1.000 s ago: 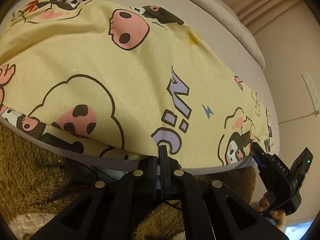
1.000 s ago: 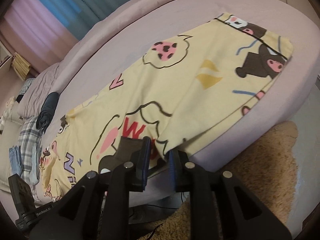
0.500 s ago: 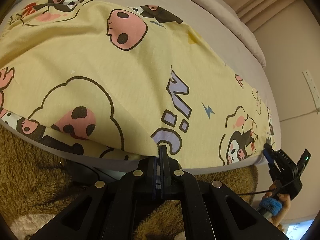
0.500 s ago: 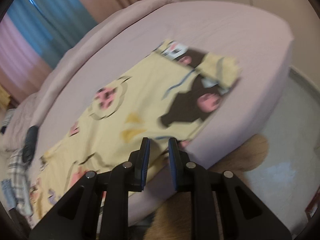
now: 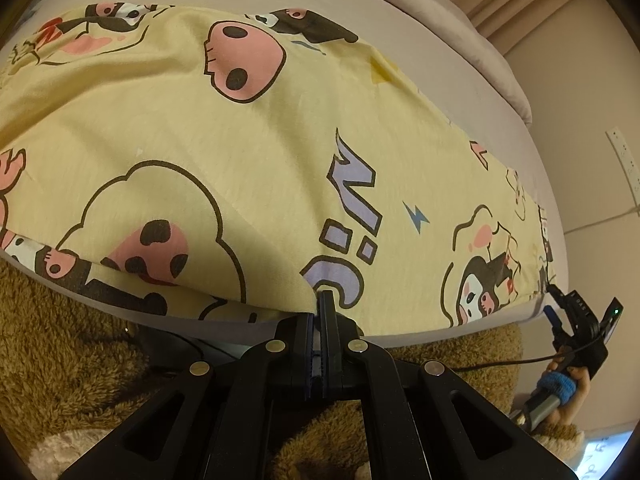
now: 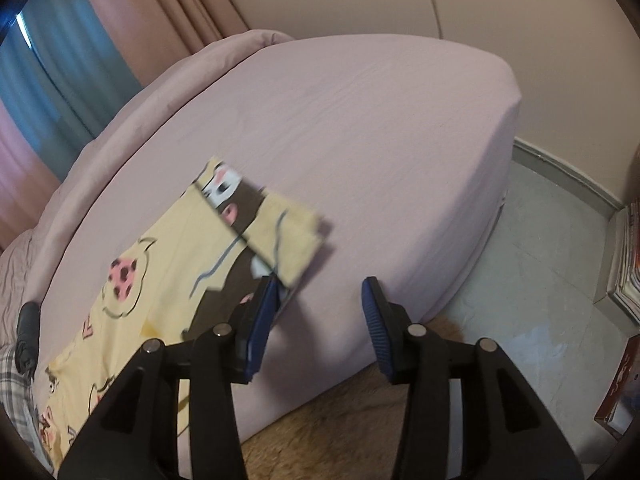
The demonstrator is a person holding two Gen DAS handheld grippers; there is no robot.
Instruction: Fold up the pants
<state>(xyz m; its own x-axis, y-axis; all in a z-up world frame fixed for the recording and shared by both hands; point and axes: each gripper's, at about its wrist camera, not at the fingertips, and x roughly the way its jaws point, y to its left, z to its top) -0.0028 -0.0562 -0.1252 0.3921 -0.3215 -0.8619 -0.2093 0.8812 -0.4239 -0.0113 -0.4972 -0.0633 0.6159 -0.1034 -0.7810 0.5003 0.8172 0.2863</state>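
Yellow cartoon-print pants lie flat along the near edge of a bed with a lilac sheet. My left gripper is shut on the near edge of the pants at the bed's side. In the right wrist view the pants end in a leg hem that is lifted and blurred. My right gripper is open over the sheet, its left finger beside the hem corner, holding nothing. The right gripper also shows far right in the left wrist view.
A brown fluffy rug lies on the floor by the bed. Curtains hang behind the bed. A dark item and plaid cloth lie at the bed's far left. Stacked books stand at the right on the grey floor.
My right gripper has let go of the pants edge, opened, and swung along the bed to the leg hem. My left gripper has kept its grip in place.
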